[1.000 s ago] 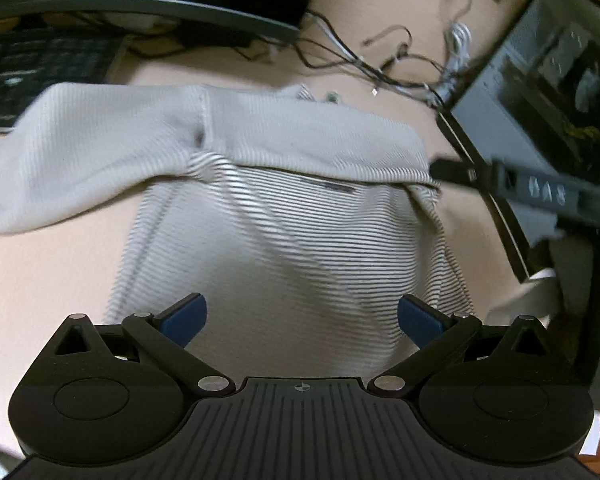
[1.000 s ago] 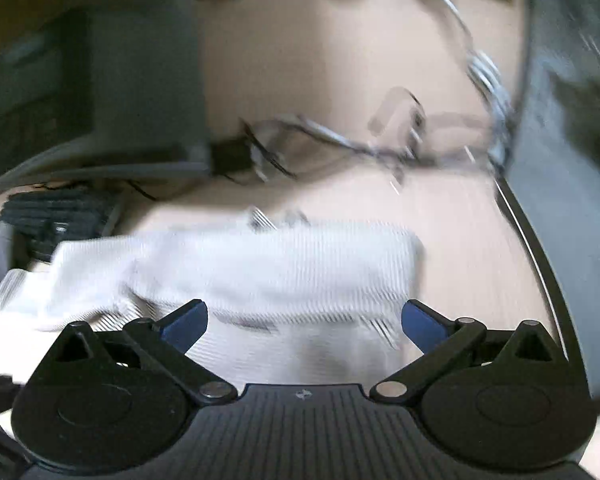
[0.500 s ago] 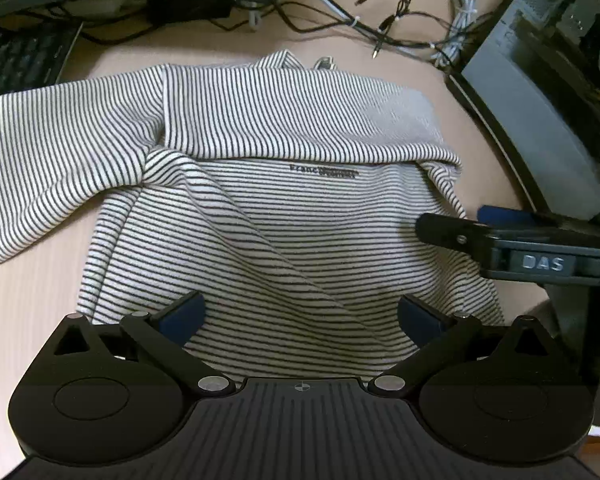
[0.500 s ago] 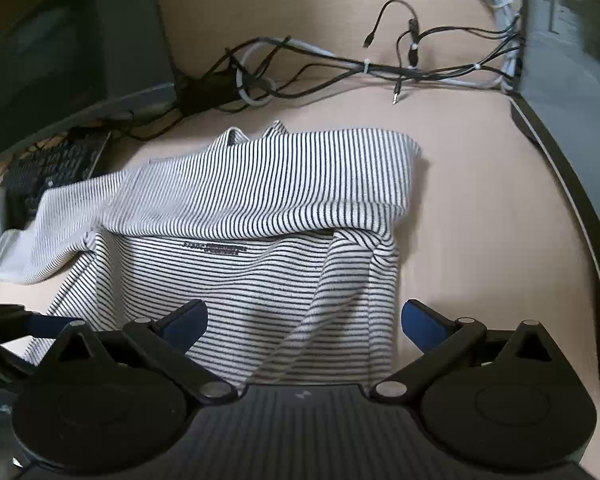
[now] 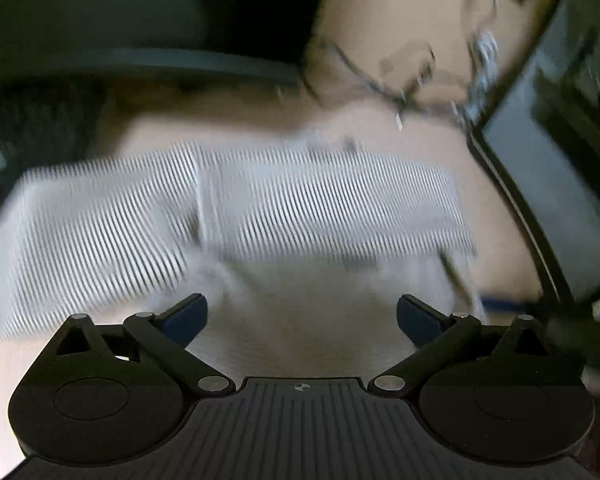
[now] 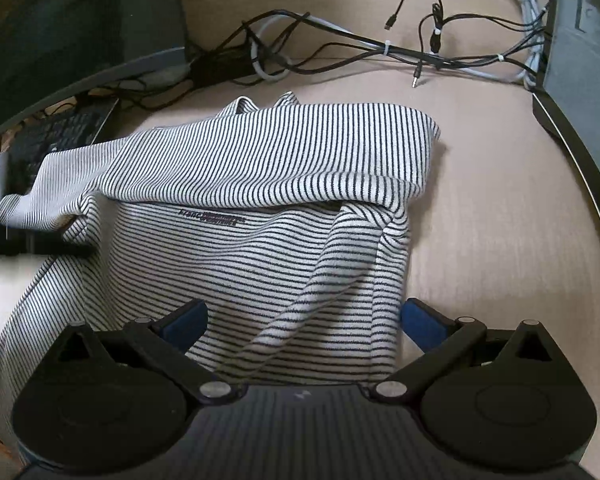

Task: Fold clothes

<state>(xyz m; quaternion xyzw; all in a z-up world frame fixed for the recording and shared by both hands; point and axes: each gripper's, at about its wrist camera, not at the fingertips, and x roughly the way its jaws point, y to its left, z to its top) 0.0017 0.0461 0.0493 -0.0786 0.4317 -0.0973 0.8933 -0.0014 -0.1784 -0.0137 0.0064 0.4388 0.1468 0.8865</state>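
Okay, scene: beige desk (image 6: 480,208) with one striped shirt (image 6: 260,248) spread on it, partly folded.
Shirt: white with thin dark stripes, top part folded down over the body, small dark print on the chest just under the fold; one sleeve trails out to the left in the right wrist view.
Right gripper (image 6: 303,320): jaws spread wide, nothing between them, low over the shirt's lower part near its right edge.
Left gripper (image 5: 302,316): jaws also wide apart, empty, over the shirt's lower part; view heavily motion-blurred, stripes smeared.
Cables (image 6: 380,46): tangled bundle on the desk beyond the shirt, apart from it.
Keyboard (image 6: 56,140): dark, upper left, beside the sleeve.
Monitor (image 6: 72,28): dark, behind the keyboard.
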